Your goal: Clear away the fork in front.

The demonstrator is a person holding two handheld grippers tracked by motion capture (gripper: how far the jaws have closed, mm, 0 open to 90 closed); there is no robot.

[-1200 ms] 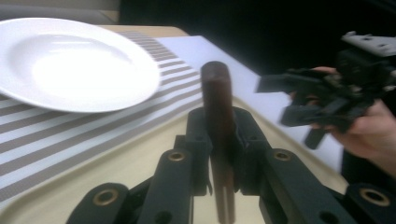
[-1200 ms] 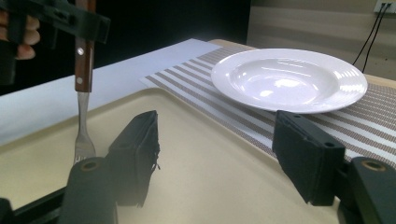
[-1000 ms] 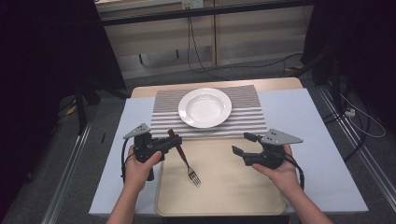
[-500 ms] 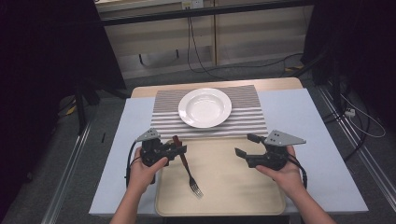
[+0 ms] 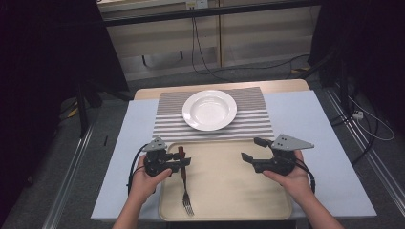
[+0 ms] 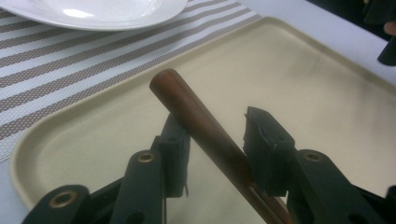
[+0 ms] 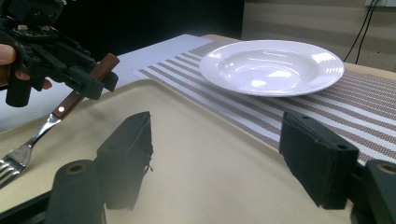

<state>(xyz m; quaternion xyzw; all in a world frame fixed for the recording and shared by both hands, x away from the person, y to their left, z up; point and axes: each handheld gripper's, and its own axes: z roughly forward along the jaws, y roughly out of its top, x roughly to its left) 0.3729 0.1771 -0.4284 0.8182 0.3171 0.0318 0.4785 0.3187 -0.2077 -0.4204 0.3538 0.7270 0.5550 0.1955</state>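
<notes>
A fork [image 5: 184, 186] with a brown wooden handle slants over the beige tray [image 5: 224, 191], handle raised and tines low near the tray's front edge. My left gripper [image 5: 184, 162] is shut on the handle. In the left gripper view the handle [image 6: 196, 112] runs between both black pads [image 6: 177, 149]. My right gripper [image 5: 250, 149] hovers open over the tray's right half, nothing between its fingers. From the right gripper view [image 7: 217, 154], the left gripper [image 7: 100, 77] holds the fork [image 7: 70, 105] at the far left.
A white plate [image 5: 209, 109] sits on a striped placemat [image 5: 167, 126] just beyond the tray, also close ahead in the right gripper view as the plate [image 7: 271, 65]. A pale blue cloth [image 5: 305, 119] covers the table. Rails and cables lie on the floor around it.
My left gripper has drawn back toward the near edge with the fork, which swung from a diagonal to nearly straight. The right gripper has barely shifted.
</notes>
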